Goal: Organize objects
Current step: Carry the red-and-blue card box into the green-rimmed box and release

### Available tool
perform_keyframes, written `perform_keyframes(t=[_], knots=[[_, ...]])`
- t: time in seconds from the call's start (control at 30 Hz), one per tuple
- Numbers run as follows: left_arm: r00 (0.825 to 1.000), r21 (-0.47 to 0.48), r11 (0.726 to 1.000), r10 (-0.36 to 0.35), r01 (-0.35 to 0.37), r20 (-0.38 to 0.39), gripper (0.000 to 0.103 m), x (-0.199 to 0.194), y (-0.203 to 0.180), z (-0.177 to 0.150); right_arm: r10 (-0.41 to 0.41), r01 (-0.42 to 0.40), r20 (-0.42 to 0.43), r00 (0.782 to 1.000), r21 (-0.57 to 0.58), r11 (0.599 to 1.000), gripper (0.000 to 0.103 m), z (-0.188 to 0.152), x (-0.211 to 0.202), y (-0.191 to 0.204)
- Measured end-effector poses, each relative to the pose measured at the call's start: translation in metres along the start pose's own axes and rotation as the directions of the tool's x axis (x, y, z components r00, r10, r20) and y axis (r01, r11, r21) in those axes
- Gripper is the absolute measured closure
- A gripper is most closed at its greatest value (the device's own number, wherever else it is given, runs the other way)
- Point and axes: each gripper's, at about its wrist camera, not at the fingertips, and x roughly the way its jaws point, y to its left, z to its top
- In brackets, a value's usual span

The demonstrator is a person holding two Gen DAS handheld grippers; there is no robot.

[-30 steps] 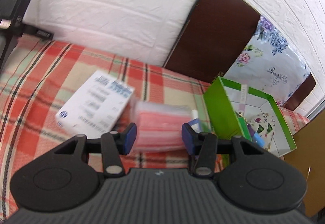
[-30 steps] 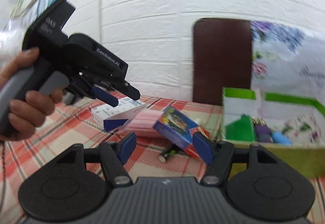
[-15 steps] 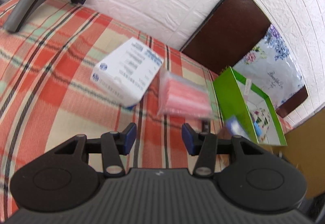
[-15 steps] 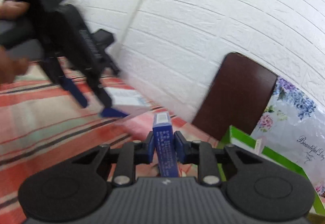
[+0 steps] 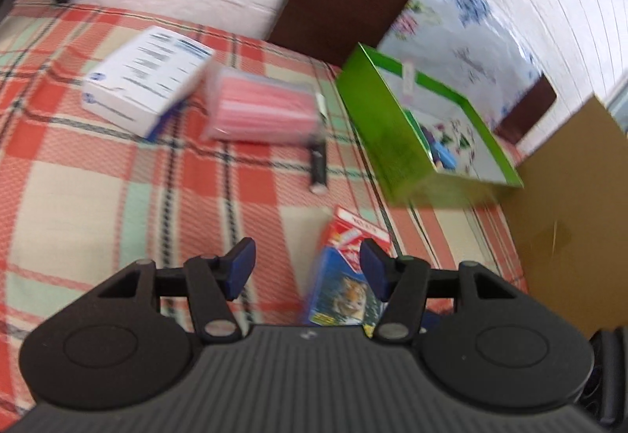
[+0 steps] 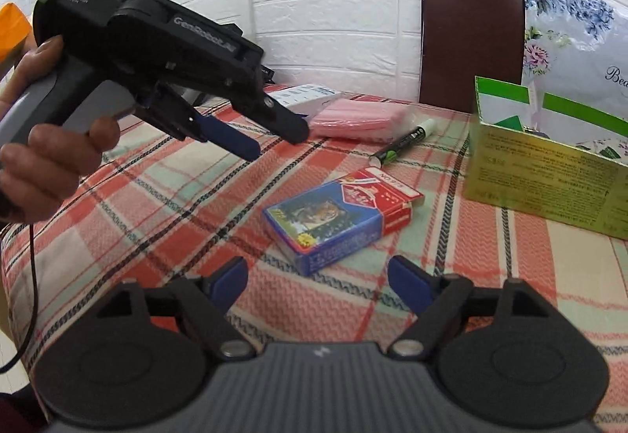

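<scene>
The blue-and-red card pack with a tiger picture (image 6: 340, 215) lay flat on the checked red, green and cream cloth of the surface (image 6: 165, 205), near the green cardboard box (image 6: 549, 174) and on the side of it facing both cameras. The right claw (image 6: 318, 282) hung just short of the pack, jaws spread wide and empty. The left claw (image 5: 306, 268), also parted with nothing in it, hovered above the cloth to the left of the box; in its blurred view the pack sat at its right finger, contact unclear.

The step in hand seemed to be picking the pack up for the box. It would go best taken across the narrow sides, the fingers (image 6: 410, 286) lowered to straddle it squarely before closing, since the carton looked smooth and could skid on the weave. The black-and-green marker (image 6: 404, 140) and the pink plastic-wrapped bundle (image 6: 359, 119) lay beyond the pack, farther from the box's near wall, clear of the approach.
</scene>
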Motion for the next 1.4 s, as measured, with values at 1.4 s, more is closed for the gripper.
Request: perform_keyframes(t=[1.4], knots=[[0.994,0.269,0.962,0.011,-0.039,0.107,0.050,0.101,-0.160,0.090,-0.454,0.393,0.191,0.870,0.286,0.874,0.030,0.054,0.021,-0.156]])
